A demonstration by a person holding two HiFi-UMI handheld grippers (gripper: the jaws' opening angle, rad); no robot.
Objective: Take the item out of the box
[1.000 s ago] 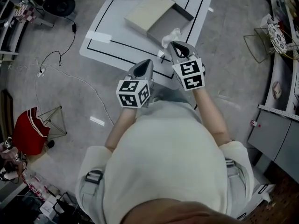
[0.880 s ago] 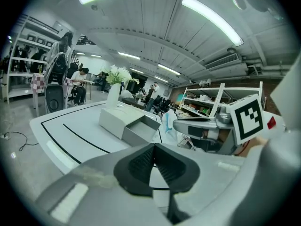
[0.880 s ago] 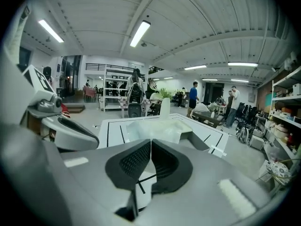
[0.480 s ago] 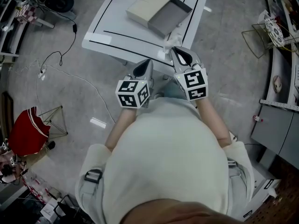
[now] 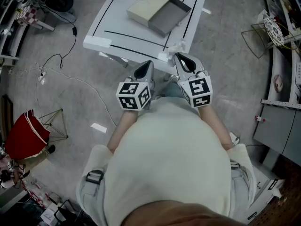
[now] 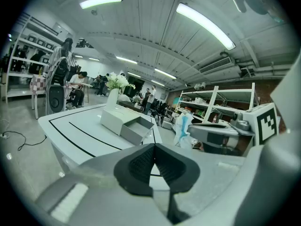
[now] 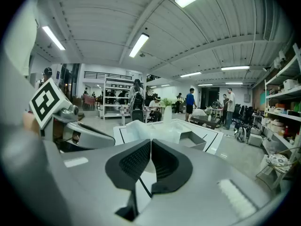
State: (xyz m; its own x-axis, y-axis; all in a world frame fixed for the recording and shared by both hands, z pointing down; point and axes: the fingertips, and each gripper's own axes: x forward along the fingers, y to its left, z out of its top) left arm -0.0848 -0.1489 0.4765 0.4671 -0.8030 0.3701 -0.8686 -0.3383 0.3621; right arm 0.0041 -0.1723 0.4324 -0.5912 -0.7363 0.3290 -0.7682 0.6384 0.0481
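white item point(image 5: 177, 46) pinched in right tongs point(image 5: 180, 55), now drawn back from box point(image 5: 160, 11) to table point(image 5: 109, 26) near edge, left tongs point(image 5: 147, 63) closed, empty

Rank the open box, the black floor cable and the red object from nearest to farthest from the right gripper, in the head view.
1. Open box, on the table ahead of the right gripper.
2. Black cable, on the floor, left.
3. Red object, far left edge.
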